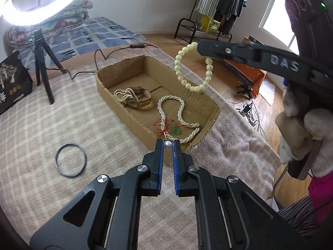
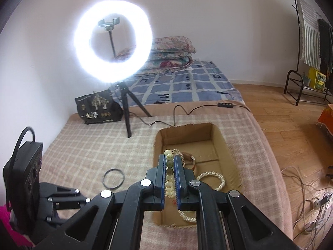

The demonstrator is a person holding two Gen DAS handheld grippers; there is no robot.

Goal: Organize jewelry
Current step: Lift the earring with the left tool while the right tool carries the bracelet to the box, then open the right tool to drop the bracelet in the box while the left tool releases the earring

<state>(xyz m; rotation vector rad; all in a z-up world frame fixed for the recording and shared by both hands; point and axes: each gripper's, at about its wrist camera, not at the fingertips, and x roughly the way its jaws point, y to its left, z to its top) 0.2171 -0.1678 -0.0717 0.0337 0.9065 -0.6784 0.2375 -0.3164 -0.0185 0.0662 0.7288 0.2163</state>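
A shallow cardboard box (image 1: pixel 108 83) lies on the checked blanket. In it are a pearl necklace (image 1: pixel 181 116), a red cord with green stones (image 1: pixel 172 130), and a pearl bracelet with a watch (image 1: pixel 135 98). My left gripper (image 1: pixel 167 144) is shut on a grey pearl pendant (image 1: pixel 167 144) at the box's near edge. My right gripper (image 2: pixel 169 162) is shut on a cream bead bracelet (image 1: pixel 187 73), which hangs above the box; the beads (image 2: pixel 169 184) show between its fingers. The box (image 2: pixel 229 156) lies below it.
A black ring (image 1: pixel 70 159) lies on the blanket left of the box; it also shows in the right wrist view (image 2: pixel 113 178). A ring light on a tripod (image 2: pixel 127 112), its cable and a black bag (image 2: pixel 97 108) stand behind. The bed edge and wooden floor are to the right.
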